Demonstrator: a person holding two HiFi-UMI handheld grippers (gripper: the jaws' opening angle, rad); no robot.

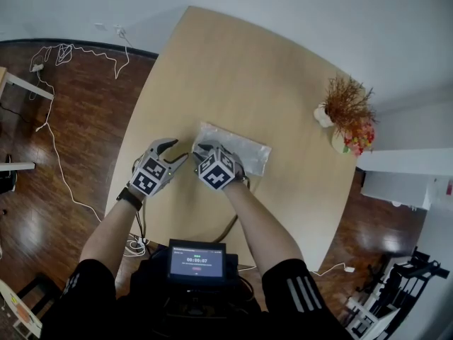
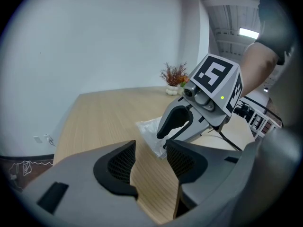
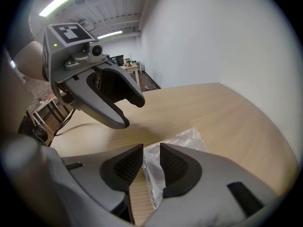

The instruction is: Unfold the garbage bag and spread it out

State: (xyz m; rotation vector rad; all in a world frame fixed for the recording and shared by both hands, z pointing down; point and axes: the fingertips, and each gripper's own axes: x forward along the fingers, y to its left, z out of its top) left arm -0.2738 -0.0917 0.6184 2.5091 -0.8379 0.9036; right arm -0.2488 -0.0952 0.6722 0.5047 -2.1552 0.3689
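A folded, clear-white garbage bag (image 1: 237, 147) lies flat on the light wooden table (image 1: 233, 69), near the middle. My right gripper (image 1: 204, 150) hangs just over the bag's left end. In the right gripper view its jaws (image 3: 151, 162) stand a little apart, and the crinkled bag (image 3: 182, 138) shows in the gap beneath them, not pinched. My left gripper (image 1: 178, 149) is just left of the bag over bare wood. Its jaws (image 2: 150, 157) are open and empty, with the bag's corner (image 2: 150, 130) ahead of them, below the right gripper (image 2: 189, 119).
A pot of dried plants and flowers (image 1: 348, 115) stands near the table's right edge. White cables (image 1: 71, 55) trail over the dark wood floor at left. A small screen (image 1: 197, 261) sits at the person's chest, near the table's front edge.
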